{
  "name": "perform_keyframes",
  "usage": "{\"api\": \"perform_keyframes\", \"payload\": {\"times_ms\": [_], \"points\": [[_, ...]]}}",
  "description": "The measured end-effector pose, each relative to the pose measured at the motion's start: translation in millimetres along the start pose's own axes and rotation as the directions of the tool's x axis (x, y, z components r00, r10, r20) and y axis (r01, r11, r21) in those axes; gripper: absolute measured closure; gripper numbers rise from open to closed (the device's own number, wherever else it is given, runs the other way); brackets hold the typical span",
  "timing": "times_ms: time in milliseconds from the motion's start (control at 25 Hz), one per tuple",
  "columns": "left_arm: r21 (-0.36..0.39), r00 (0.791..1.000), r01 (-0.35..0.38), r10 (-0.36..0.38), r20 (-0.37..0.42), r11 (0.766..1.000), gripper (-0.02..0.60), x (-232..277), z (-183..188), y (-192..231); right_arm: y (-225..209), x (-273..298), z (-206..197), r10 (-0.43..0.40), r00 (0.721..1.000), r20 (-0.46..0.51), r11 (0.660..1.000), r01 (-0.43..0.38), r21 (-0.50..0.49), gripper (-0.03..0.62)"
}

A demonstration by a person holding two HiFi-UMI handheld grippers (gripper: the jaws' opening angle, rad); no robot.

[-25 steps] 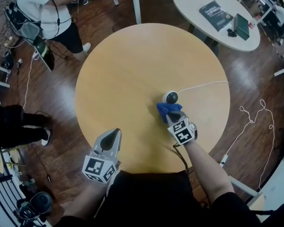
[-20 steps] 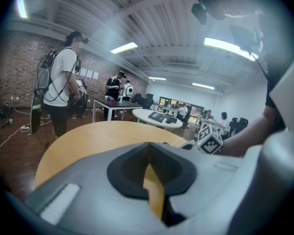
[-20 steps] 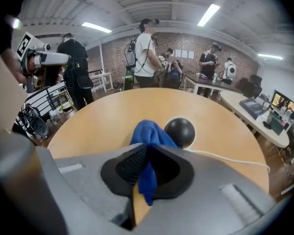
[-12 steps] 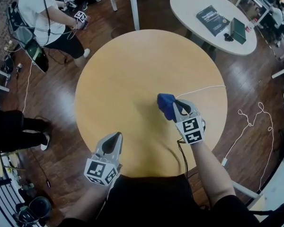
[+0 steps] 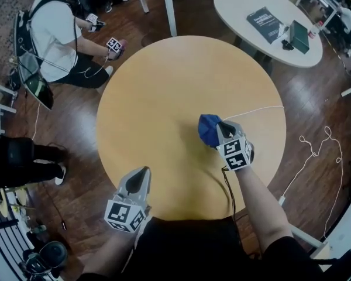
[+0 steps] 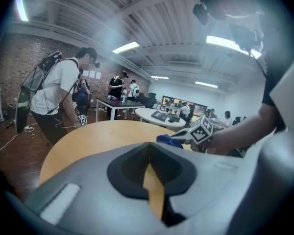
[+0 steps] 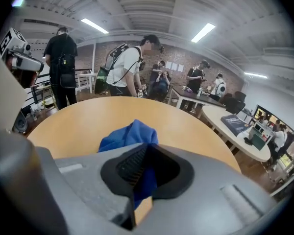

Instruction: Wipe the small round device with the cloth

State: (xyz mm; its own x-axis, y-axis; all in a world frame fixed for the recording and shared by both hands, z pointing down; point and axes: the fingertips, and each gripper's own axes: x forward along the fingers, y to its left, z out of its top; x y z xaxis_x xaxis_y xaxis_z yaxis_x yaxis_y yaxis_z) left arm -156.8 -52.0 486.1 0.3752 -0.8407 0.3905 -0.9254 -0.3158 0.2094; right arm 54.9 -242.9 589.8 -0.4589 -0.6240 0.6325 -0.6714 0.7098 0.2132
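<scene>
The right tool (image 5: 220, 127) is clamped on a bunched blue cloth (image 5: 207, 130), right of centre on the round wooden bench (image 5: 164, 81). In the right gripper view the cloth (image 7: 127, 137) is pinched between the jaws. A white cable (image 5: 254, 109) runs from the tool to the bench's right edge. The small round device is hidden. The left tool (image 5: 141, 173) sits at the lower left edge, jaws together and empty.

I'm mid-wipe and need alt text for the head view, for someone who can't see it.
The right gripper, tongs shut on a blue cloth, holds it over a round wooden table where a white cable ends. The left gripper, tongs shut and empty, hovers at the table's near edge; no round device shows.
</scene>
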Motion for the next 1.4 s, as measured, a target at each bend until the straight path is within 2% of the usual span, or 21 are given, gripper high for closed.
{"api": "perform_keyframes", "payload": {"times_ms": [280, 400, 600, 840, 960, 1080, 1200, 1280, 1400], "points": [[-0.006, 1.000, 0.001, -0.001, -0.008, 1.000, 0.578, 3.2, -2.5, -3.2, -15.2, 1.5, -28.0, -0.038, 0.999, -0.027, 0.990, 0.042, 0.133, 0.574], [-0.001, 1.000, 0.010, -0.010, -0.014, 1.000, 0.578, 4.6, -1.7, -4.8, -13.1, 2.2, -45.5, -0.032, 0.997, -0.068, 0.988, 0.042, 0.149, 0.576], [0.010, 0.999, 0.022, -0.022, -0.027, 1.000, 0.578, 7.7, 0.6, -9.3, 9.6, 16.6, -82.5, 0.045, 0.983, -0.176, 0.988, -0.018, 0.152, 0.576], [0.024, 0.999, 0.028, -0.028, -0.028, 0.999, 0.578, 9.6, 4.5, -10.9, 33.4, 23.2, -103.0, 0.101, 0.972, -0.210, 0.982, -0.064, 0.178, 0.576], [0.018, 0.999, 0.025, -0.025, -0.024, 1.000, 0.578, 9.4, 1.7, -10.7, 26.0, 9.9, -103.4, 0.059, 0.984, -0.169, 0.978, -0.023, 0.209, 0.576], [0.011, 0.999, 0.031, -0.031, -0.015, 0.999, 0.578, 9.0, 0.0, -13.0, 5.4, -17.6, -80.5, -0.050, 0.998, -0.047, 0.973, 0.059, 0.221, 0.576], [0.011, 0.999, 0.036, -0.036, -0.008, 0.999, 0.578, 6.1, -0.8, -14.3, -12.7, -42.4, -39.1, -0.151, 0.984, 0.099, 0.979, 0.135, 0.155, 0.576], [0.013, 0.999, 0.035, -0.035, -0.005, 0.999, 0.578, 3.2, -0.8, -14.1, -22.7, -49.9, -14.3, -0.198, 0.967, 0.158, 0.977, 0.182, 0.111, 0.576], [0.014, 1.000, 0.021, -0.021, -0.001, 1.000, 0.578, -2.0, -0.5, -12.9, -29.2, -45.6, 11.8, -0.203, 0.957, 0.208, 0.979, 0.191, 0.074, 0.576]]}}
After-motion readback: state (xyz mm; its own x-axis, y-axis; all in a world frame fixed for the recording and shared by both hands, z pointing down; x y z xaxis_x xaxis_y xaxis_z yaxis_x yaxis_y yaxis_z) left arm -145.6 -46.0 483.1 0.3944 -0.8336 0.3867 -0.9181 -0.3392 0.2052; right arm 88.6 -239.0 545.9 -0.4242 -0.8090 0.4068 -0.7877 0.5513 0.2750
